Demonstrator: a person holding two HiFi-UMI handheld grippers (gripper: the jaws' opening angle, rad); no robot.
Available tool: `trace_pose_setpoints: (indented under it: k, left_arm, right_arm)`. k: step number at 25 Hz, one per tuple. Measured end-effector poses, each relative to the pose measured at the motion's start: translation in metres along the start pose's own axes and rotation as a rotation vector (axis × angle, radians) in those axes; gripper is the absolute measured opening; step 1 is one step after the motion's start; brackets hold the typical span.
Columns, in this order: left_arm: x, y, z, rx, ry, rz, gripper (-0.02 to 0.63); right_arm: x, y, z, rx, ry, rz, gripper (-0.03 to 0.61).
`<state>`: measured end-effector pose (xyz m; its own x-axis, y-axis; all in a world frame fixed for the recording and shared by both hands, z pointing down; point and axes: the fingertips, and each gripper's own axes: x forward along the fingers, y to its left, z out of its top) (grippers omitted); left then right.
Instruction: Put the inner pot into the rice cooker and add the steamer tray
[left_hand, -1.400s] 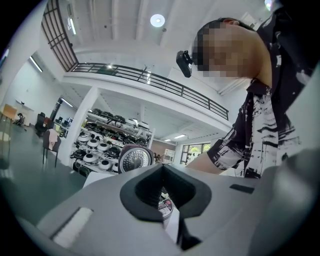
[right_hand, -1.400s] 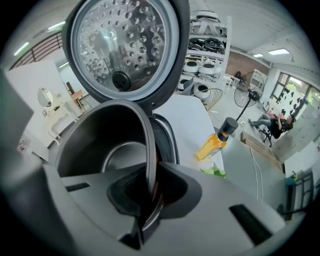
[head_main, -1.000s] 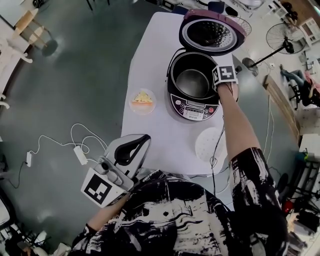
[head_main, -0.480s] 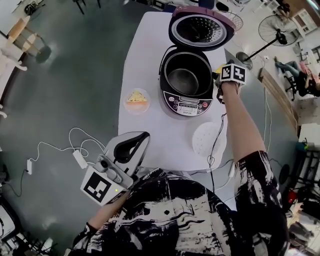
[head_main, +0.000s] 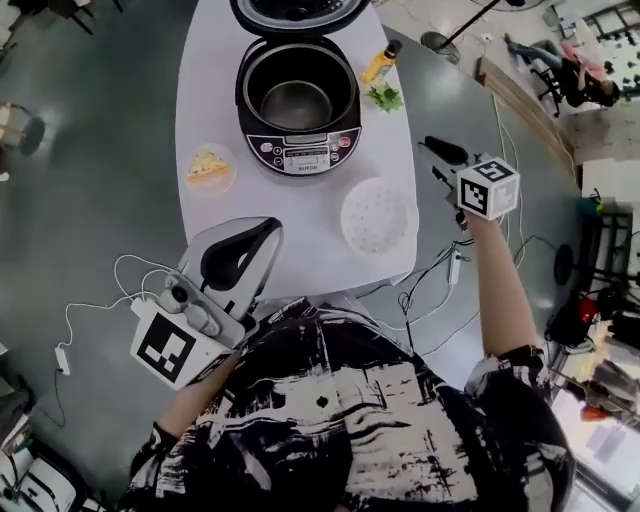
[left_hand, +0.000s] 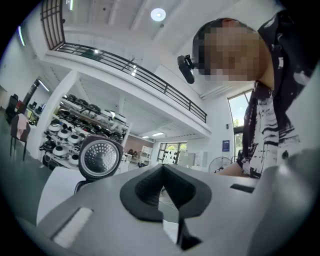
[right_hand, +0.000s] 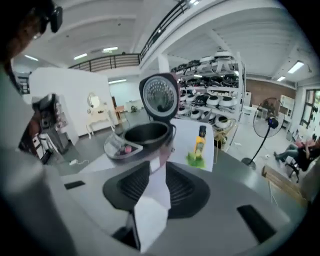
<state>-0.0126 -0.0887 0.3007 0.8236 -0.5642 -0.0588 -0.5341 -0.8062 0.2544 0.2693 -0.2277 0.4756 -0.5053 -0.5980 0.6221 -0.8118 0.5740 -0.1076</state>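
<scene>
The black rice cooker (head_main: 300, 148) stands on the white table (head_main: 215, 60) with its lid (head_main: 297, 8) up and the metal inner pot (head_main: 297, 100) inside it. The round white steamer tray (head_main: 375, 215) lies flat on the table, right of and nearer than the cooker. My right gripper (head_main: 432, 148) hangs off the table's right edge, right of the tray; its jaws are opening with nothing between them. In the right gripper view the right gripper (right_hand: 156, 167) looks toward the cooker (right_hand: 145, 137). My left gripper (head_main: 270, 228) is shut and empty at the table's near edge.
A small plate of yellow food (head_main: 210, 168) sits left of the cooker. A yellow bottle (head_main: 383, 62) and a green sprig (head_main: 385, 97) stand to its right. Cables (head_main: 430, 290) hang below the table's near right corner. Dark floor lies on both sides.
My right gripper has drawn back from the cooker's right rim to beyond the table's right edge, and its jaws have parted a little. The left gripper shifted slightly along the near edge.
</scene>
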Motion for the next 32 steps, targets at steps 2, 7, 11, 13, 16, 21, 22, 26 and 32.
trace_pose_setpoints:
  k: [2,7,11,13,16,21,22,26,32]
  left_arm:
    - [0.015,-0.010,-0.004,0.002,0.014,-0.034,0.005]
    - [0.043,-0.032,-0.017,0.017,0.062,-0.103,0.005]
    - [0.055,-0.041,-0.024,0.030,0.100,-0.112,0.005]
    - [0.056,-0.043,-0.026,0.038,0.114,-0.106,0.005]
    - [0.056,-0.044,-0.027,0.043,0.130,-0.091,0.005]
    - [0.052,-0.043,-0.024,0.045,0.128,-0.059,0.005]
    - [0.050,-0.042,-0.024,0.045,0.124,-0.054,0.005]
    - [0.046,-0.037,-0.024,0.043,0.094,-0.046,0.005]
    - [0.040,-0.033,-0.013,0.032,0.033,-0.050,0.005]
  right_arm:
    - [-0.010,-0.001,-0.072,0.003,0.130,-0.012,0.124]
    - [-0.001,-0.015,-0.234,0.152,0.382,-0.075,0.132]
    - [0.017,-0.031,-0.287,0.280,0.445,-0.137,0.132]
    - [0.026,-0.035,-0.299,0.310,0.474,-0.152,0.132]
    - [0.037,-0.035,-0.313,0.341,0.531,-0.155,0.095]
    - [0.044,-0.035,-0.314,0.430,0.568,-0.195,0.006]
    - [0.045,-0.036,-0.313,0.450,0.571,-0.202,0.006]
    - [0.039,-0.041,-0.290,0.521,0.521,-0.194,0.003]
    - [-0.004,-0.062,-0.168,0.517,0.306,-0.144,0.002]
